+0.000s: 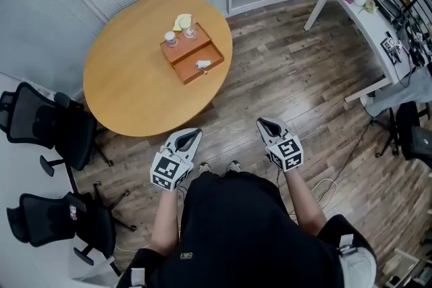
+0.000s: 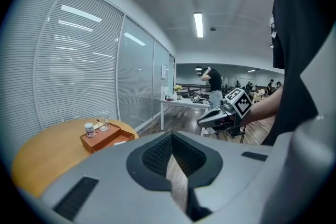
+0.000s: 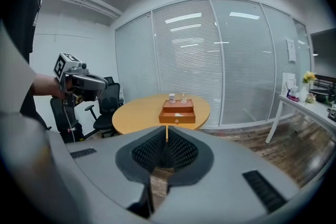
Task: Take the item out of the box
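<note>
An orange-brown wooden box (image 1: 192, 52) stands on the round wooden table (image 1: 135, 91), its drawer pulled out toward me. A small white item (image 1: 203, 64) lies in the drawer. On the box's lid stand a white jar (image 1: 171, 39) and a glass (image 1: 190, 31). My left gripper (image 1: 196, 133) and right gripper (image 1: 262, 122) hover over the floor, short of the table's near edge, both shut and empty. The left gripper view has the box (image 2: 106, 138) far off to the left. The right gripper view faces the box (image 3: 177, 111) straight on, with the item (image 3: 178, 114) in the drawer.
Two black office chairs (image 1: 54, 125) (image 1: 61, 219) stand left of the table. A white desk (image 1: 368, 17) with clutter runs along the right. Glass walls with blinds close off the back. A cable lies on the wooden floor (image 1: 324, 189). A person (image 2: 214, 84) stands far off.
</note>
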The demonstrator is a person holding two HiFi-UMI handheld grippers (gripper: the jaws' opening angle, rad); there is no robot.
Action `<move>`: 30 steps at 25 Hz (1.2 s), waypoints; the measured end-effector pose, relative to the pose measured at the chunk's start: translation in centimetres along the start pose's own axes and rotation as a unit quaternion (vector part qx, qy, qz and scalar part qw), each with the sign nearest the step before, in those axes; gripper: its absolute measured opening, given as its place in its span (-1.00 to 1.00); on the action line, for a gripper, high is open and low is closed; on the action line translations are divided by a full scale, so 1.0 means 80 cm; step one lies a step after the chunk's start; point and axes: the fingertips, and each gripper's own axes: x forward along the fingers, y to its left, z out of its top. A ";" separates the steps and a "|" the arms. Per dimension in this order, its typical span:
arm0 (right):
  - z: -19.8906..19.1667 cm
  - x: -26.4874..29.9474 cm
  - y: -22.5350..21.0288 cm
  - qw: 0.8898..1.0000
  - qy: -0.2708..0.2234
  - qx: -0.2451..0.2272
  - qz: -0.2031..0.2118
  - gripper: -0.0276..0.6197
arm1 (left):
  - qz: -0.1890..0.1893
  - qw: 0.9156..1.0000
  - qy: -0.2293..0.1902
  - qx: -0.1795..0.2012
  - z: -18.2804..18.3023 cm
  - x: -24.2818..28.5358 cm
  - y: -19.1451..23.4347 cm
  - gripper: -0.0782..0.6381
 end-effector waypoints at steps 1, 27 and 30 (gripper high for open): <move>0.001 0.001 -0.001 1.000 -0.001 -0.001 0.002 -0.89 | 0.003 1.000 0.000 -0.002 -0.001 0.000 0.001 -0.76; 0.027 0.063 -0.087 0.998 0.003 0.024 -0.062 -0.89 | -0.036 0.999 0.000 0.020 0.038 0.097 0.112 -0.76; 0.038 0.081 -0.098 0.997 0.006 0.020 -0.068 -0.89 | -0.043 0.999 0.000 0.017 0.044 0.114 0.137 -0.76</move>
